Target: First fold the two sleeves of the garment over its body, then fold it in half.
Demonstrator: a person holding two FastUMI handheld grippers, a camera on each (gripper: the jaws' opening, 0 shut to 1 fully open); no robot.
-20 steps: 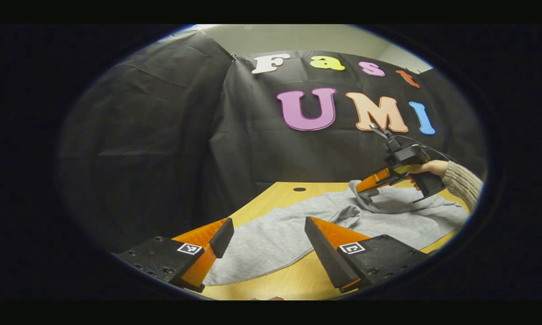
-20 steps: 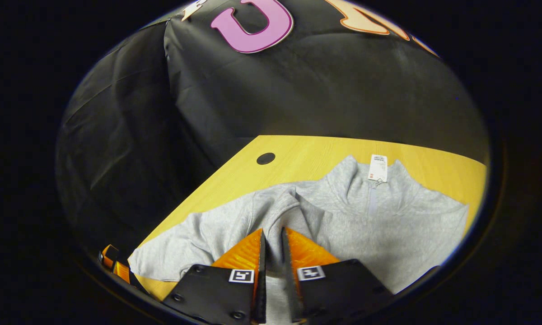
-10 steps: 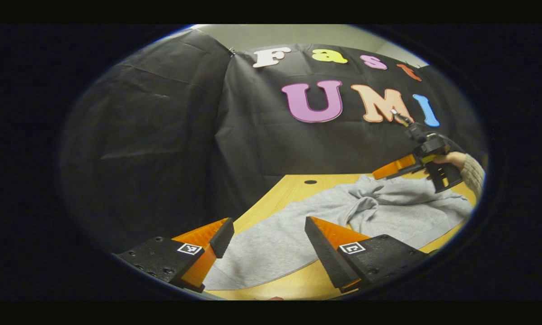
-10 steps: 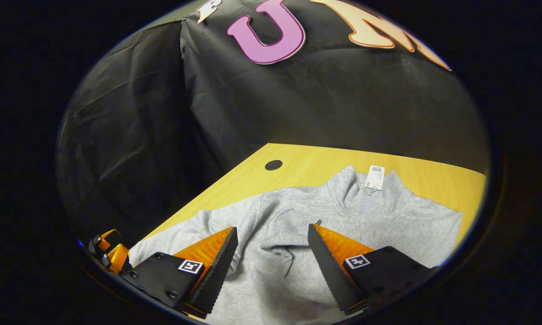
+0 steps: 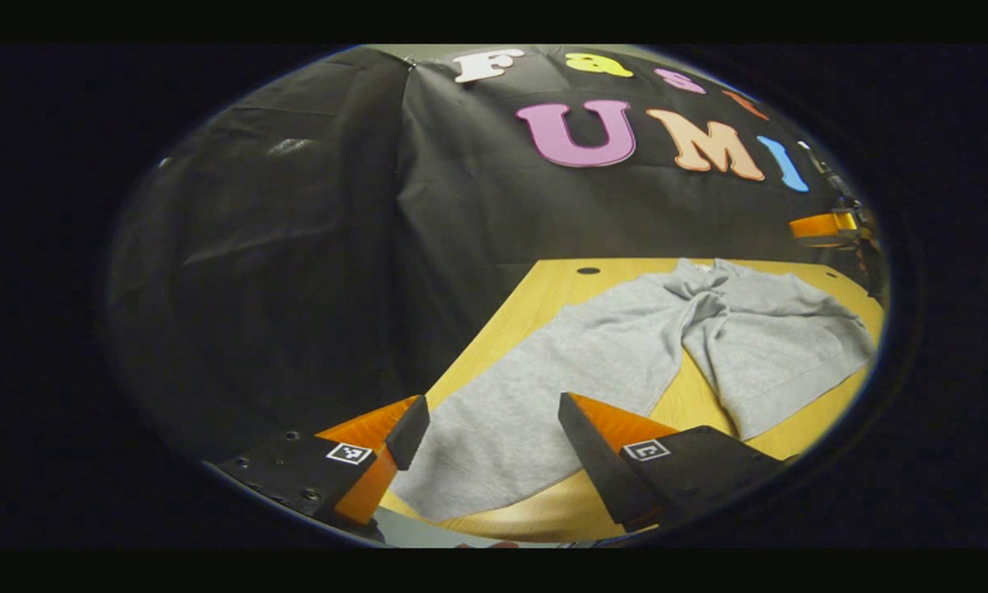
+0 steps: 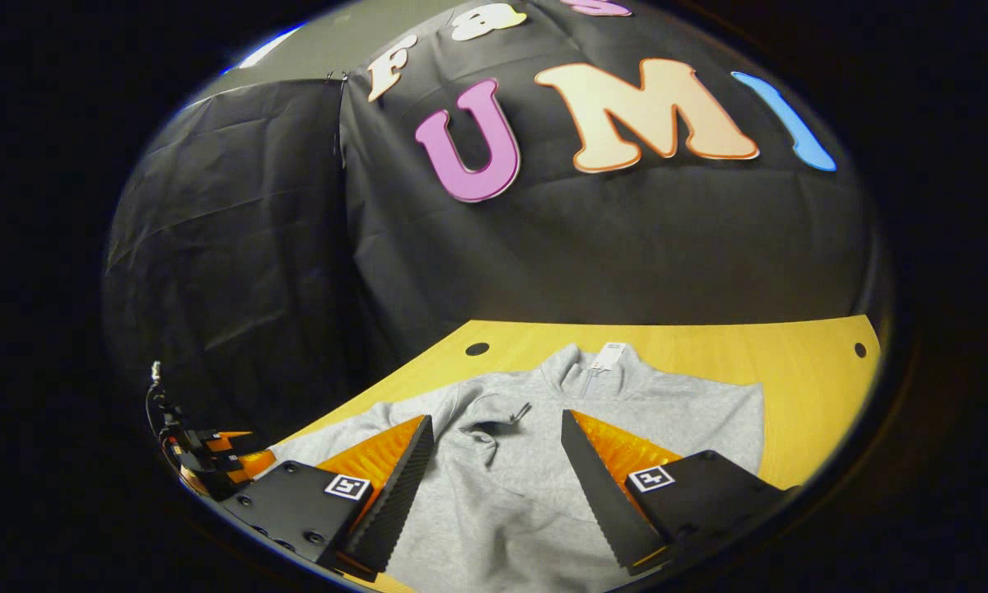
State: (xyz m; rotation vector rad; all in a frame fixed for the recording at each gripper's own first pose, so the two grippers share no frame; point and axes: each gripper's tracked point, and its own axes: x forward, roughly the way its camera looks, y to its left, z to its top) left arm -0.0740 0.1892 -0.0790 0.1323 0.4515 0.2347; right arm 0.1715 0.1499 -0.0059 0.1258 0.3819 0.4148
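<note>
A grey zip-neck garment (image 6: 667,412) lies flat on the yellow table (image 6: 799,362), collar and white tag (image 6: 609,356) toward the wall. A bunched fold of its cloth (image 6: 490,420) rests on the chest. My right gripper (image 6: 498,469) hovers open over the garment's body, nothing between its fingers. In the left gripper view one long sleeve (image 5: 535,387) stretches from the shoulder toward my left gripper (image 5: 494,436), which is open above the sleeve's end. The garment's body (image 5: 782,346) lies to the right. The right gripper (image 5: 823,226) hangs in the air at the far right.
The table (image 5: 683,403) has small round holes near its back edge (image 5: 588,270) (image 6: 477,348) (image 6: 860,349). Black cloth walls close the booth behind and to the left. The left gripper (image 6: 214,453) sits at the table's left edge in the right gripper view.
My right gripper was shut on grey cloth over the chest; it opened, dropped the cloth there and drew up and back. The left gripper stayed open and pulled back slightly.
</note>
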